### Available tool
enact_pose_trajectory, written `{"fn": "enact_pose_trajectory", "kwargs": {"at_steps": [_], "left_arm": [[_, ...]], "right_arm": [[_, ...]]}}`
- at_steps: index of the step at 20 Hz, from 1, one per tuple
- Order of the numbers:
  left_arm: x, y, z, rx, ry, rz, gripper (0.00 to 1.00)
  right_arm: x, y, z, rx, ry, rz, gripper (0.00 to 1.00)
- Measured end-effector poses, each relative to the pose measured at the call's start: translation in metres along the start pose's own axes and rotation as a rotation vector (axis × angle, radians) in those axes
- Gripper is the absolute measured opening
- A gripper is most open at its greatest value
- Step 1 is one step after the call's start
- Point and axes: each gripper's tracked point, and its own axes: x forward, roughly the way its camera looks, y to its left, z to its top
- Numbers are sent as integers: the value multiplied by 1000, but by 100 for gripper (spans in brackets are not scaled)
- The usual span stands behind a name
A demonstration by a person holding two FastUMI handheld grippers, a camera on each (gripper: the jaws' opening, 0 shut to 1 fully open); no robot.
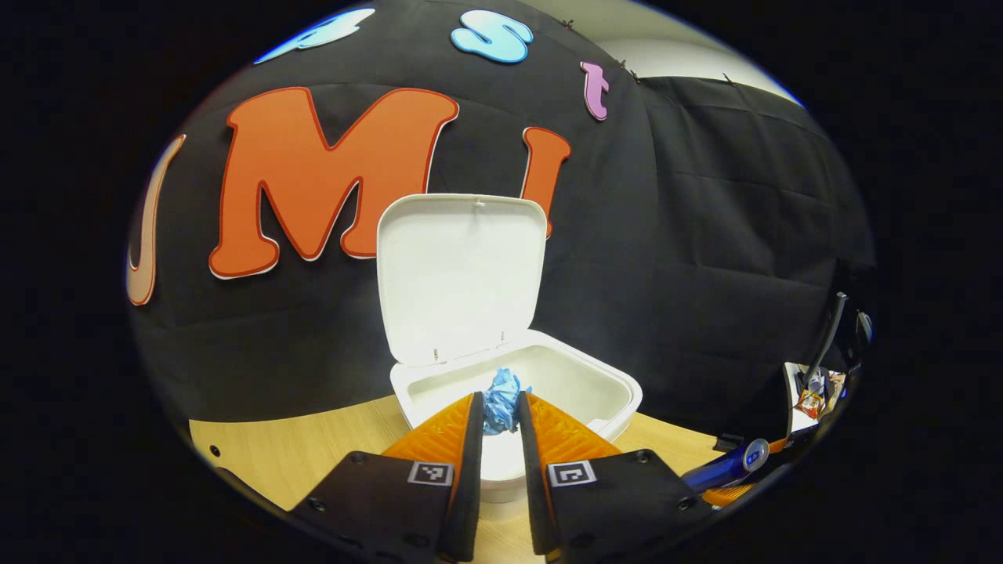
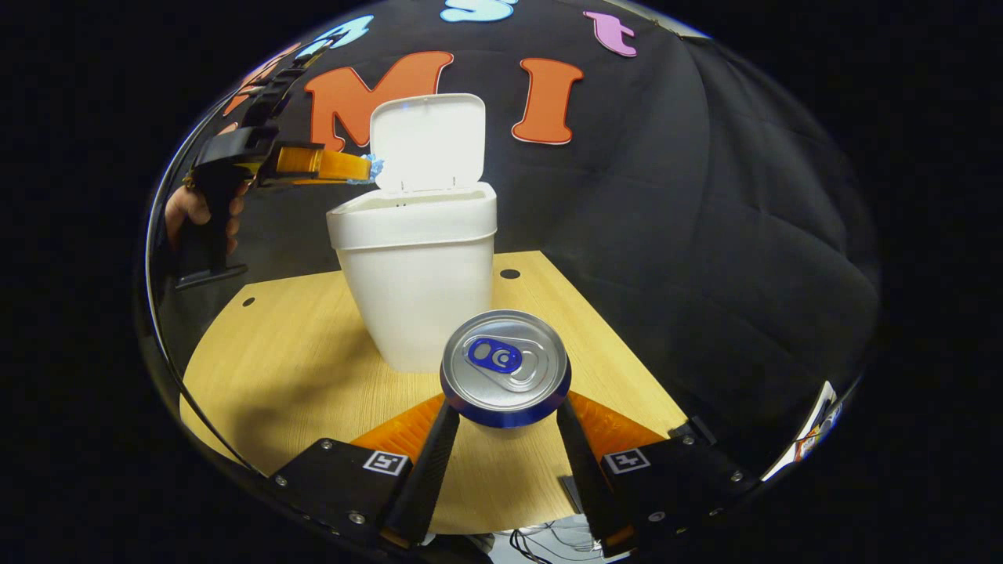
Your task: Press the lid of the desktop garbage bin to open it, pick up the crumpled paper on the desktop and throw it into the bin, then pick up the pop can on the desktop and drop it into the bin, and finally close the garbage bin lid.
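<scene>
The white bin (image 1: pixel 619 392) stands on the wooden table with its lid (image 1: pixel 458 274) swung up. My left gripper (image 1: pixel 498 405) is shut on the blue crumpled paper (image 1: pixel 501 388), held just over the bin's near rim. In the right gripper view the same left gripper (image 2: pixel 364 167), held by a hand (image 2: pixel 184 211), hovers beside the raised lid (image 2: pixel 427 141) above the bin (image 2: pixel 415 290), with the paper (image 2: pixel 374 166) at its tip. My right gripper (image 2: pixel 505 403) is shut on the pop can (image 2: pixel 505 368), silver top toward the camera, in front of the bin. The can (image 1: pixel 725 468) also shows low on the right.
The table (image 2: pixel 274 368) has small round holes near its far edge. A stand with small items (image 1: pixel 815 392) sits off the table's right side. Cables (image 2: pixel 541 540) hang below the table's front edge. Black cloth walls close in behind and to the right.
</scene>
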Motion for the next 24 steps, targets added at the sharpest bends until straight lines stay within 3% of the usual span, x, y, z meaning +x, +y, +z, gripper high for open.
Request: {"fn": "enact_pose_trajectory", "kwargs": {"at_steps": [1,4,5,7,9,11,24], "left_arm": [[-3,2,-1,-2,2,2,32],[-6,4,-1,-2,-4,13,58],[-9,4,0,-3,-7,15,58],[-16,7,-3,-3,-11,23,68],[-24,14,-7,1,-10,40,89],[-34,20,-11,-1,-12,58,97],[-136,119,-91,-87,62,321,98]], "right_arm": [[0,1,6,-7,-13,-2,76],[-2,1,27,-22,-48,3,76],[-1,1,34,-27,-60,4,76],[-2,5,51,-43,-88,11,76],[-2,8,61,-53,-105,23,76],[-1,11,71,-68,-122,34,76],[14,50,166,-134,-263,134,76]]}}
